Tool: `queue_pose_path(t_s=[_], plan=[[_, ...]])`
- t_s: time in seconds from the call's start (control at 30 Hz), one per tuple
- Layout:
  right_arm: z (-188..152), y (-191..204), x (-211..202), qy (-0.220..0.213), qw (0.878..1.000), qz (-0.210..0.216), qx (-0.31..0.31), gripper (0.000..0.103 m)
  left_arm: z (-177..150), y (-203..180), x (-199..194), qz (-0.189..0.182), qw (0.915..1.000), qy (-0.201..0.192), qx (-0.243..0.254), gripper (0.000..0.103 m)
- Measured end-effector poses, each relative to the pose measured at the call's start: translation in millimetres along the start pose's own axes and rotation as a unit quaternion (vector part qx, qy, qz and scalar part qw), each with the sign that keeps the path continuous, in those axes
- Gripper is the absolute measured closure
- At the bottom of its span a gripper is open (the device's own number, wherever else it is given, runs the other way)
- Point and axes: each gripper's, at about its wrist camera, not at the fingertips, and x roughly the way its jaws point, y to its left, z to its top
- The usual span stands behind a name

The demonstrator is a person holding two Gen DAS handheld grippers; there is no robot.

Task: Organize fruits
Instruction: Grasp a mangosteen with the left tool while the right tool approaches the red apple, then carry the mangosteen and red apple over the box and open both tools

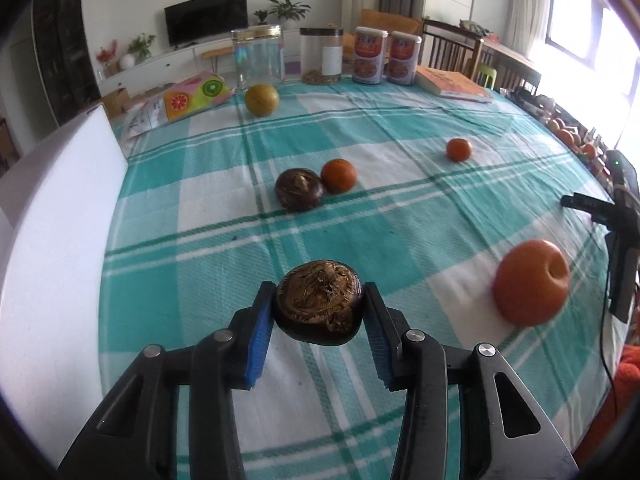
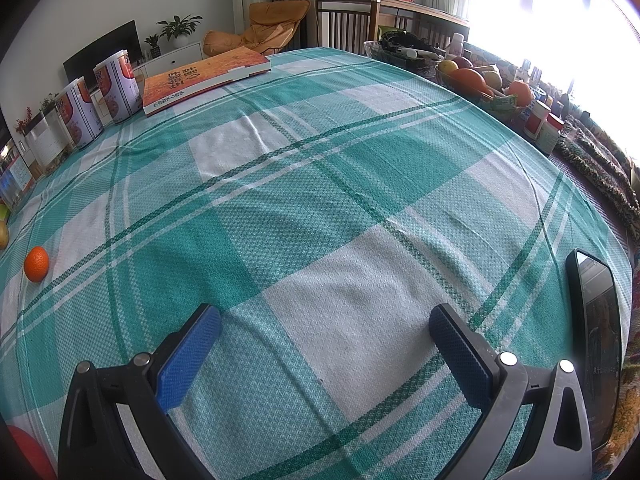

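Left tongs (image 1: 319,309) clamp a brown fruit (image 1: 319,304); right tongs (image 2: 325,344) gape empty; black-lidded jar (image 1: 321,56) holds, perhaps, dried bits.

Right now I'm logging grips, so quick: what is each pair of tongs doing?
Left tongs: closed on the dark brown, rough-topped round fruit.
Right tongs: open, nothing between them, above the teal checked tablecloth.

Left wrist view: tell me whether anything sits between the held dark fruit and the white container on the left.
Nothing visible does. The left tool grips the dark fruit; only bare tablecloth lies toward the white container.
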Motion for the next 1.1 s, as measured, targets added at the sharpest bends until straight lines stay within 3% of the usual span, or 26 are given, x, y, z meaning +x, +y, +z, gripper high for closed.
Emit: queue_pose_path(t_s=[0.17, 0.4, 0.47, 0.53, 0.57, 0.67, 0.73, 0.8, 0.87, 0.97, 1.07, 1.1], plan=[[0, 0, 0, 0.000, 1.000, -0.001, 0.000, 0.000, -24, -9, -11, -0.018, 0.9997, 0.011, -0.012, 0.058], [0, 0, 0, 0.000, 1.000, -0.001, 0.000, 0.000, -46, -11, 4, -0.005, 0.9991, 0.021, -0.037, 0.057], [0, 1, 0, 0.000, 1.000, -0.001, -0.001, 0.000, -47, -15, 4, 0.004, 0.9996, 0.016, -0.022, 0.047], [0, 1, 0, 0.000, 1.000, 0.000, 0.000, 0.000, -49, -17, 7, 0.014, 0.9996, 0.022, -0.014, 0.026], [1, 0, 1, 0.000, 1.000, 0.003, 0.002, 0.000, -51, -17, 8, 0.017, 0.9995, 0.025, -0.012, 0.025], [2, -8, -3, 0.003, 0.999, 0.040, 0.000, 0.000, -55, -16, 4, 0.014, 0.9996, 0.024, -0.002, 0.025], [-8, -22, -21, -0.017, 0.996, 0.071, 0.047, 0.001, -57, -12, 0, 0.002, 0.9997, 0.021, -0.007, 0.025], [-20, -17, -44, -0.036, 0.994, 0.100, 0.035, 0.001, -59, -7, -3, -0.006, 0.9998, 0.017, -0.011, 0.025], [-34, 3, -71, -0.039, 0.984, 0.174, -0.012, 0.001, -59, -7, -4, -0.011, 0.9998, 0.014, -0.011, 0.025], [-59, 50, -111, -0.014, 0.941, 0.327, -0.089, 0.001, -56, -10, -3, -0.014, 0.9999, 0.003, -0.008, 0.025], [-88, 109, -137, 0.005, 0.909, 0.375, -0.183, 0.001, -50, -17, 0, -0.010, 0.9999, -0.009, 0.000, 0.026], [-96, 127, -140, 0.007, 0.903, 0.375, -0.209, 0.001, -49, -18, 1, -0.005, 0.9999, -0.013, 0.004, 0.032]])
